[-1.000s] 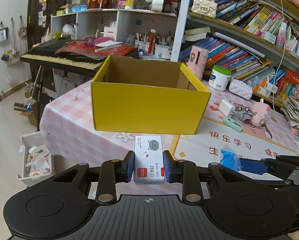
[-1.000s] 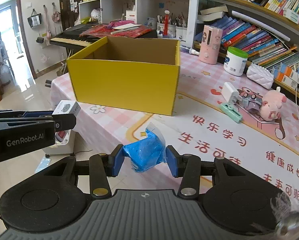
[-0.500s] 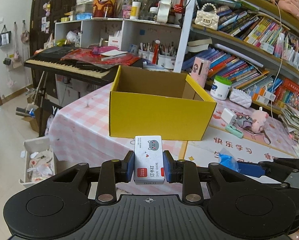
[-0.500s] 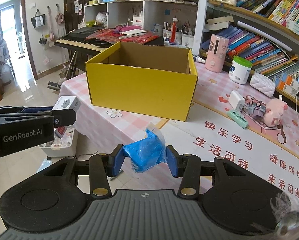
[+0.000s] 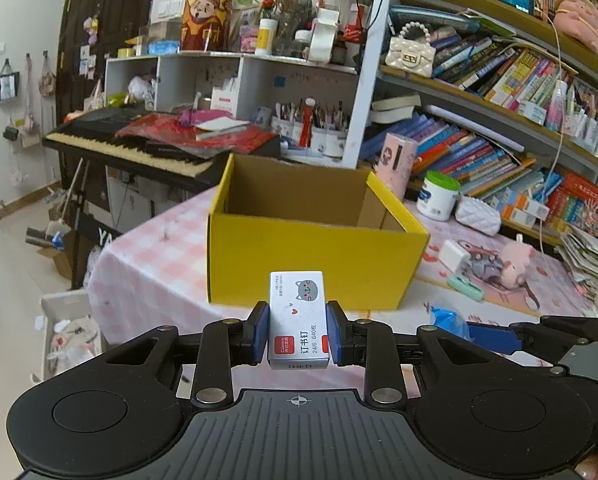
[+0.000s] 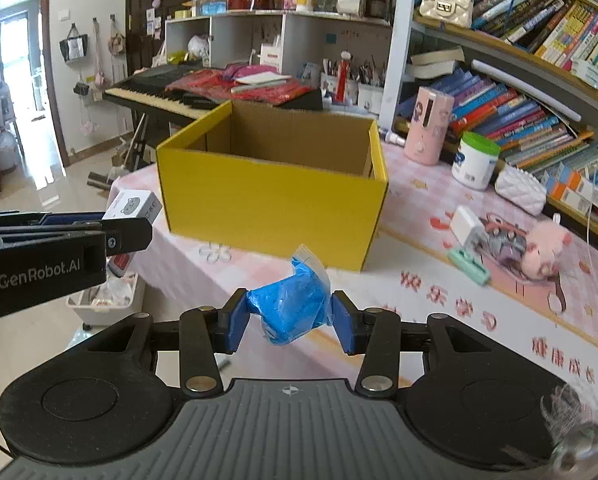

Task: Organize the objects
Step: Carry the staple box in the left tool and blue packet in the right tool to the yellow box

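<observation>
The left gripper (image 5: 297,334) points forward and somewhat downward, its blue pads pressed on both long sides of a small white staple box (image 5: 297,316) that stands upright between them, cat print toward the top and a red label low on its face. It hangs in the air at the near edge of the table (image 5: 155,256), in front of the yellow carton (image 5: 311,256), whose open top faces up and shows a bare brown interior. In the right wrist view this same gripper comes in level from the left edge as a black bar, the staple box (image 6: 133,208) sticking out past its tip, left of the carton (image 6: 267,204). The right gripper (image 6: 289,316) also tilts forward and down, level across, its fingers closed on a crumpled blue packet (image 6: 289,308) in clear wrap, a flap of which stands up above the pads. It is held above the table (image 6: 419,280) just before the carton's near right corner. From the left wrist the right gripper (image 5: 465,330) reaches in from the right, only a scrap of the packet (image 5: 445,320) showing. Farther right on the cloth lie a pink pig toy (image 6: 543,252), a white charger (image 6: 465,224) and what may be a mint green stapler (image 6: 469,266), somewhat blurred.
</observation>
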### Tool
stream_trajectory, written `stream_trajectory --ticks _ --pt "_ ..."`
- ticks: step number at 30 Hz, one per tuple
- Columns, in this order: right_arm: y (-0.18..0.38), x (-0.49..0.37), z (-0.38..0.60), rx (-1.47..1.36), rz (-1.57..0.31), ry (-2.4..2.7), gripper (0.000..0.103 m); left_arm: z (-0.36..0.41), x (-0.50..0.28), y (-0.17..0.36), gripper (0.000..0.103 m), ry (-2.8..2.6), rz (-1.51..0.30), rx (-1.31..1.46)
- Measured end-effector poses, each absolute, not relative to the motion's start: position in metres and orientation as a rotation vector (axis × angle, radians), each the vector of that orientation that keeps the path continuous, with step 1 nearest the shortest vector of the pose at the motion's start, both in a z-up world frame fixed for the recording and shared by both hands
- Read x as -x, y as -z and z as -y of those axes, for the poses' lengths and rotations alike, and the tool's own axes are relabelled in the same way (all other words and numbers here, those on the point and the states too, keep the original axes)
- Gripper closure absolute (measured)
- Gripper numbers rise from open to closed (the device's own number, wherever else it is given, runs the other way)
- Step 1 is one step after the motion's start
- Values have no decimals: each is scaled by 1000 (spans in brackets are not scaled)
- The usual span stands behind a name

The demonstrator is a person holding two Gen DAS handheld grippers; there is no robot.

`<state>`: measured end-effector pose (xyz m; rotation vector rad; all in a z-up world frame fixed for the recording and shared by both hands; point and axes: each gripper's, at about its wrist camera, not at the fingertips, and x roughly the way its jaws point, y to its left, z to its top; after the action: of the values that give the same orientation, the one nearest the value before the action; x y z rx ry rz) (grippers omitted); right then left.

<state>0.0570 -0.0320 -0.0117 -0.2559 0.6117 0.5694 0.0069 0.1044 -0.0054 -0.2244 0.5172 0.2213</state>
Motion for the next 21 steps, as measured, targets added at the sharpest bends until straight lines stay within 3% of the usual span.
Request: stream_trajectory --ticks 12,21 --pt "-21 -129 5 268 -453 -617 61 -121 -68 -16 75 -283 -446 199" --pt "-18 -193 -16 313 -435 -646 62 -124 -120 -9 75 -330 -468 181"
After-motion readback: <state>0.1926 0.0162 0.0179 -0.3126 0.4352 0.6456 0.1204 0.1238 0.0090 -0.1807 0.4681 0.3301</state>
